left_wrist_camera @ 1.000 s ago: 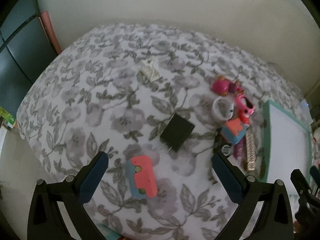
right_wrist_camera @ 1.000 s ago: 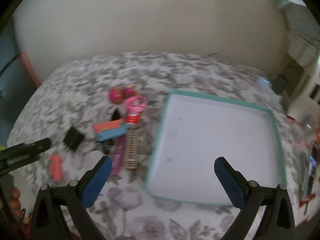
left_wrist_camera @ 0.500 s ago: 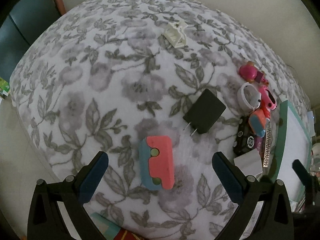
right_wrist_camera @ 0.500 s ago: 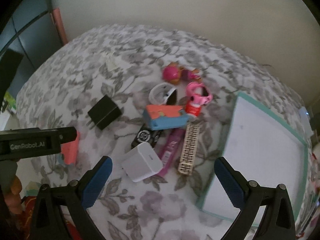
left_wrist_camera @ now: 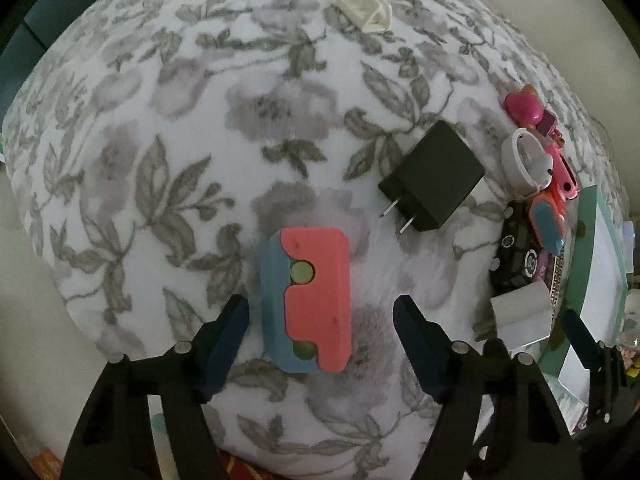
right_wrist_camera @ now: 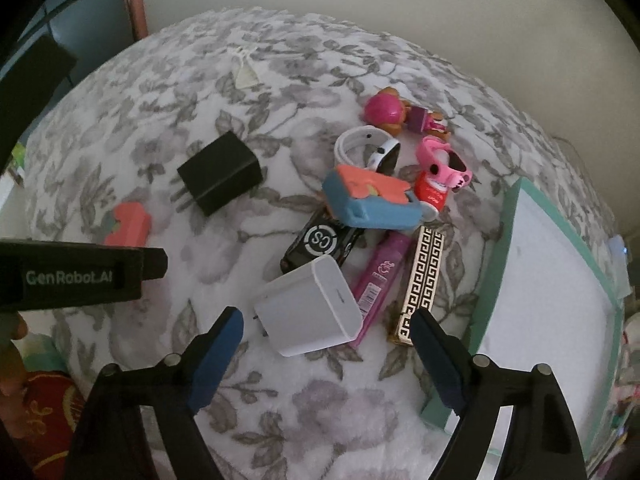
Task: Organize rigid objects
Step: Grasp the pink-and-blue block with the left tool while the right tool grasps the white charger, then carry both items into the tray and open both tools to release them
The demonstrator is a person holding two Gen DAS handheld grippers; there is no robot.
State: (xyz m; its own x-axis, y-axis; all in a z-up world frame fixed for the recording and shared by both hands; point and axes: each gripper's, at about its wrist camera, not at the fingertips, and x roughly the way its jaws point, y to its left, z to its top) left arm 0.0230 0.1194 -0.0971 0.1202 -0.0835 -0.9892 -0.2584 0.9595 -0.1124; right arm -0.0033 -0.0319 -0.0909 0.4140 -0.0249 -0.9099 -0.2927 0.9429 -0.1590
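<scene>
On the floral blanket (left_wrist_camera: 160,160) lies a pink and blue block (left_wrist_camera: 312,300), flat between the fingers of my left gripper (left_wrist_camera: 320,320). Its jaws are closing, and a gap remains on both sides of the block. In the right wrist view a white charger cube (right_wrist_camera: 308,304) sits between the fingers of my right gripper (right_wrist_camera: 326,316). Those jaws are closing too, and the pads stand apart from the cube. A white tray with a teal rim (right_wrist_camera: 500,264) lies to the right.
A black charger (right_wrist_camera: 220,172) lies alone. Piled beside the tray are a second pink and blue block (right_wrist_camera: 368,196), a black box (right_wrist_camera: 320,240), a purple tube (right_wrist_camera: 380,276), a gold patterned bar (right_wrist_camera: 424,284), a white wristband (right_wrist_camera: 360,144) and pink toys (right_wrist_camera: 440,168). A white clip (left_wrist_camera: 366,0) lies far off.
Both grippers have come down toward the blanket and their jaws have narrowed. The left now straddles the pink and blue block; the right has swung left from the tray to the white charger.
</scene>
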